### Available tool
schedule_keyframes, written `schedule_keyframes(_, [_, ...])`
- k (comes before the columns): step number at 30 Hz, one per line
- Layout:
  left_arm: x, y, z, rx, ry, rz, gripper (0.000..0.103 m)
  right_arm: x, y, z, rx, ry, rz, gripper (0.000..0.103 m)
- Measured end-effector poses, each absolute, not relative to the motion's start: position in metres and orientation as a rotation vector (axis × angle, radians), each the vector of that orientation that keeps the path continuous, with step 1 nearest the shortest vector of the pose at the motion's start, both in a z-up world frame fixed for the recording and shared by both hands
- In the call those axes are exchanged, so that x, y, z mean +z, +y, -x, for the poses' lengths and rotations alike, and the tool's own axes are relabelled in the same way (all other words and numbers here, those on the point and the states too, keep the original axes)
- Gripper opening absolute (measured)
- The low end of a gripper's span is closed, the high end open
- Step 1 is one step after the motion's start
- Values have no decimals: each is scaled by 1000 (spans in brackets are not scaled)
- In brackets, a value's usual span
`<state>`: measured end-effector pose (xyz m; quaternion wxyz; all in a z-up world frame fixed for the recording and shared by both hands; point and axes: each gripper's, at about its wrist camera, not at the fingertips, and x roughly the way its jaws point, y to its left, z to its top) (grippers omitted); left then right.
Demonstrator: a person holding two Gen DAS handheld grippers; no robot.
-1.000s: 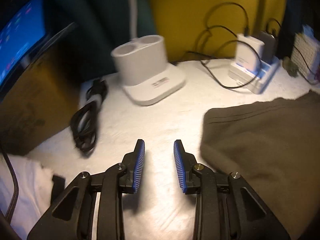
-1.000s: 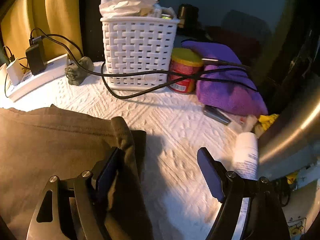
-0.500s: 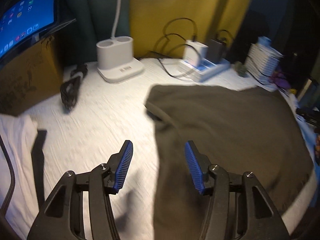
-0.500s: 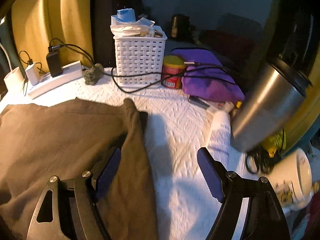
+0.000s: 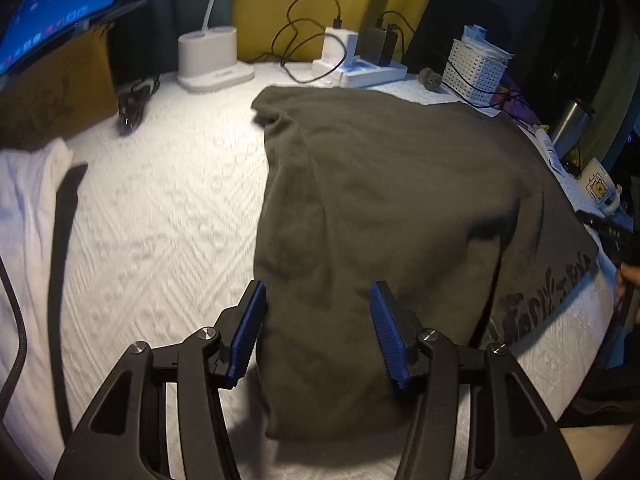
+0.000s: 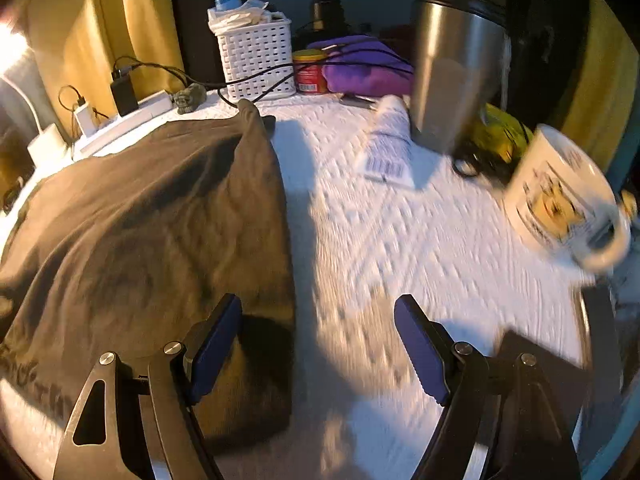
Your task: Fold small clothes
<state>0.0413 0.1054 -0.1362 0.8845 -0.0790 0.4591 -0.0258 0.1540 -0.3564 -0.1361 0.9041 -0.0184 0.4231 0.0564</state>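
A dark olive garment lies spread on the white textured cover, its left side folded in, with dark lettering near its front right corner. My left gripper hovers open over the garment's near left edge, nothing pressed between its blue pads. In the right wrist view the same garment fills the left half. My right gripper stands wide open across the garment's right edge: the left finger is over the cloth, the right finger over bare cover.
Along the back stand a white lamp base, a power strip with chargers and a white basket. A steel tumbler, a mug and a purple cloth crowd the right. White clothing lies at the left.
Both grippers have drawn back toward the near edge, so more of the garment shows. The left jaws have spread wider and now sit over the garment's left edge. The mug has come into the right view.
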Motion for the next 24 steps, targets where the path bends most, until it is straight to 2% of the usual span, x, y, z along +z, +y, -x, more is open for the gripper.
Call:
schedule_keyframes(1, [-139, 105, -40, -53, 959, 175, 54, -138, -358, -149, 136, 872, 14, 78])
schedule_keyframes(2, [-142, 104, -38, -56, 946, 174, 54, -142, -356, -144, 179, 874, -6, 71])
schedule_keyframes(3, [-143, 103, -36, -56, 928, 163, 53, -142, -353, -139, 180, 848, 23, 56])
schedule_keyframes(4, [-144, 101, -35, -48, 917, 142, 44, -144, -349, -135, 180, 834, 55, 38])
schedule_keyframes(5, [-142, 101, -34, -38, 914, 128, 10, -144, -345, -132, 203, 830, 59, 29])
schedule_keyframes(6, [-141, 100, -35, -27, 927, 112, 2, -144, -343, -130, 207, 838, 62, 19])
schedule_keyframes(7, [-140, 101, -34, 12, 935, 91, 1, -143, -340, -127, 198, 843, 97, 16])
schedule_keyframes(13, [-139, 105, -25, 71, 931, 94, 3, -143, -347, -114, 125, 839, 143, 16])
schedule_keyframes(17, [-121, 103, -19, 112, 860, 67, 5, -142, -352, -110, 110, 856, 121, 17])
schedule_keyframes(18, [-116, 104, -17, 119, 835, 67, 9, -142, -353, -109, 112, 863, 117, 17])
schedule_keyframes(20, [-106, 106, -14, 117, 792, 86, 33, -141, -354, -107, 104, 862, 121, 18])
schedule_keyframes(21, [-102, 104, -15, 101, 774, 95, 39, -142, -354, -105, 95, 858, 132, 23])
schedule_keyframes(22, [-99, 100, -15, 80, 759, 95, 49, -142, -355, -102, 73, 845, 153, 34])
schedule_keyframes(23, [-97, 96, -15, 68, 753, 88, 53, -142, -356, -101, 50, 840, 166, 41])
schedule_keyframes(24, [-96, 90, -17, 56, 752, 81, 53, -142, -359, -99, 20, 837, 170, 56])
